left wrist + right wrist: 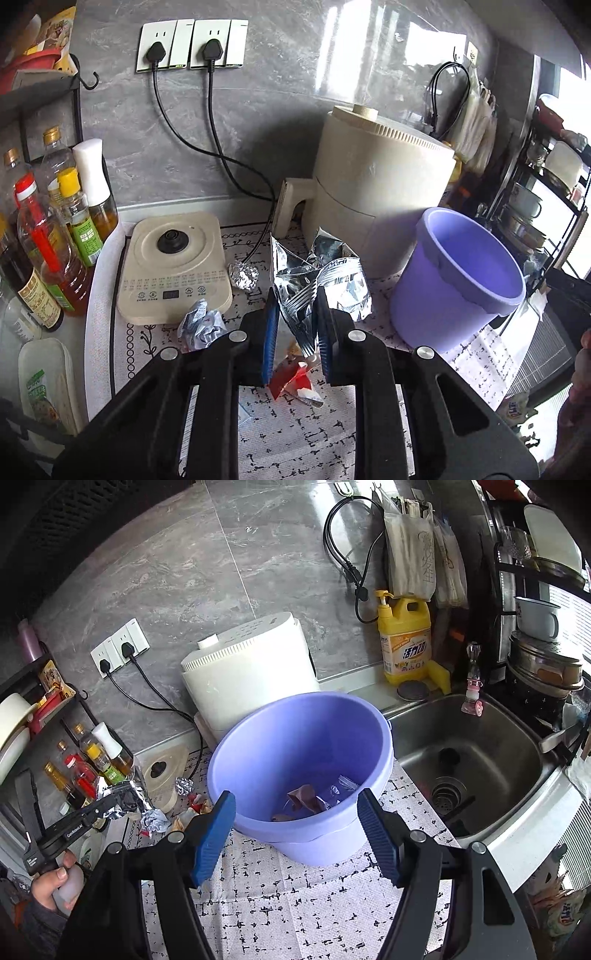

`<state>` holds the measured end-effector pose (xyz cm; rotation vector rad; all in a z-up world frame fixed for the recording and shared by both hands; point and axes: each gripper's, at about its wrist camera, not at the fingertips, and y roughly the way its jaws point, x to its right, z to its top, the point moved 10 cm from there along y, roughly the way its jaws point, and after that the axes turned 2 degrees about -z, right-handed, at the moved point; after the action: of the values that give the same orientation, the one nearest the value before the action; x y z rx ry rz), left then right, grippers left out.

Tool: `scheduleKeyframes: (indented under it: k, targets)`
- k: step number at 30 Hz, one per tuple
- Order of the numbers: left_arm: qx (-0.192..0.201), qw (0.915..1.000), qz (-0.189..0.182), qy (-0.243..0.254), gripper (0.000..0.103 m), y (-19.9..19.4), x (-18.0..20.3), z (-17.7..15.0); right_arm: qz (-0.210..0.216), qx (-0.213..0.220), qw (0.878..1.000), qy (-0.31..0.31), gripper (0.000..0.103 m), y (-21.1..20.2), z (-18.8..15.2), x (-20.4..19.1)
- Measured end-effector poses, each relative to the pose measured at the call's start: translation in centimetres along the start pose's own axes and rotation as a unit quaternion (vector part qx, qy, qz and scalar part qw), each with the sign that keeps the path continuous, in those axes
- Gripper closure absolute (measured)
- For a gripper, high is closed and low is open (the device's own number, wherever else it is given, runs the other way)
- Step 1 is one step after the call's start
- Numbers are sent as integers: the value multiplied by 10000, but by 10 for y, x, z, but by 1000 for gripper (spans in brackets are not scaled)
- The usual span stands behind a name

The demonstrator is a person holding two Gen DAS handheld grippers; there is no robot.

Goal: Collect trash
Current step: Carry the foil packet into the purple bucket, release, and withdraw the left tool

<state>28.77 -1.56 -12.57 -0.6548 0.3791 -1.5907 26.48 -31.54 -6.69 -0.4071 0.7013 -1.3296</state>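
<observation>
plainly the biggest risk is the grip itself: the left gripper (294, 325) has its blue-padded fingers (270, 332) pinched nearly together on only the lower crumpled corner of the silver foil snack bag (317, 280), and most of the bag stands free above and beyond the pads. that foil looks slick and springy, so a quick swing could let it slide out, probably back onto the patterned white counter mat (295, 439).

the round lilac plastic bucket (303, 760) stands near, to the right of the held bag, with a few brown and clear scraps already in its bottom. its rim is higher than the bag's present spot appears to be, so a low carry could knock the wall and tip or shove it. the right gripper (296, 830) hovers just in front of the bucket with its jaws spread wide and nothing between them; it sits close to the bag's likely path, so the two tools could bump.

more trash lies on the mat: a small foil ball (243, 276), a crumpled white paper wad (202, 325) and red-and-white sachet scraps (291, 382) under the left gripper. behind stand a cream air fryer (380, 184) and a cream kettle base (173, 266), oil bottles (48, 258) at left, and a steel sink (476, 753) beyond the bucket.
</observation>
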Motion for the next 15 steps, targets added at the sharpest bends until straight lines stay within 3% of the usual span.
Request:
scheduleKeyframes:
  k: [6,15]
  targets:
    - [140,9979,-484,412,84,8,56,31,-118,96,9998,111,30,-10,3,14]
    - [103,9883,-1190,948,83,37,144,51,-484,270,9983,191,13,-31,6,40]
